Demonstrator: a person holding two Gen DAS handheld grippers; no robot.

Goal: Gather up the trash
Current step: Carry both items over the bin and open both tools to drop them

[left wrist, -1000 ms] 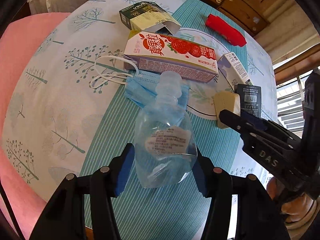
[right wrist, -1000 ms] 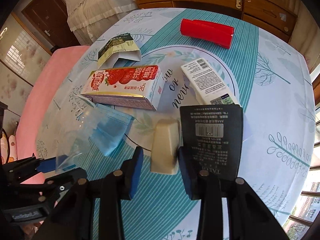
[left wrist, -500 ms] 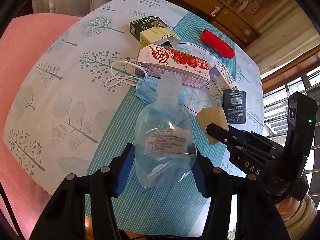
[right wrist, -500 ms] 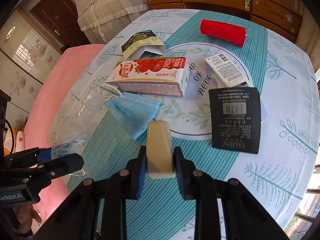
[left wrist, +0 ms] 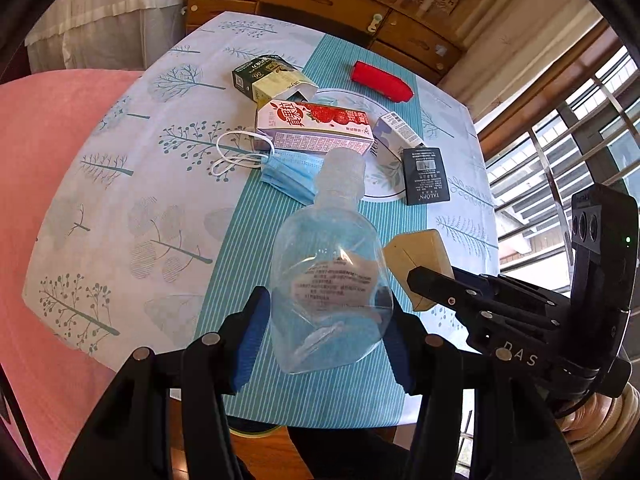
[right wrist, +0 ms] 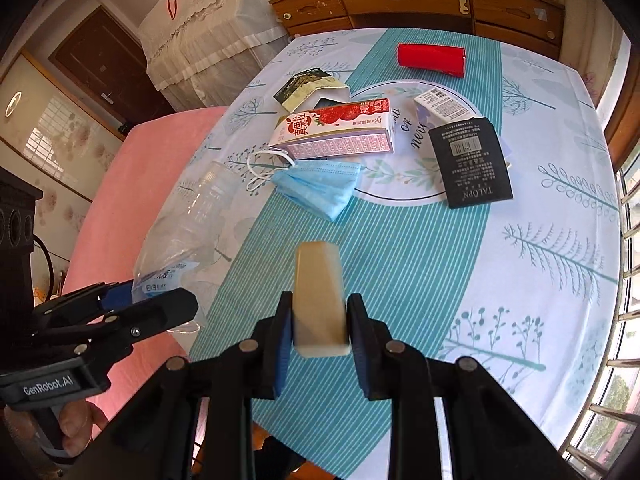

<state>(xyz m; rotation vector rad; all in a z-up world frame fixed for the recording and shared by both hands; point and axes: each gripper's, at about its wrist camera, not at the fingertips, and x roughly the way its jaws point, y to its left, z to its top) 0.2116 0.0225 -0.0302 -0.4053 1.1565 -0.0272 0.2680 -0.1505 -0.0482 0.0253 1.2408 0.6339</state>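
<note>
Our left gripper pinched a clear plastic bottle between its blue pads, neck pointing away from us, lifted above the table. Just to its right, our right gripper was clamped on a beige block. Ahead of both, on the tablecloth, lay a blue face mask, a strawberry carton, a black packet and a red wrapper.

Left gripper clamping clear bottle, table below
</note>
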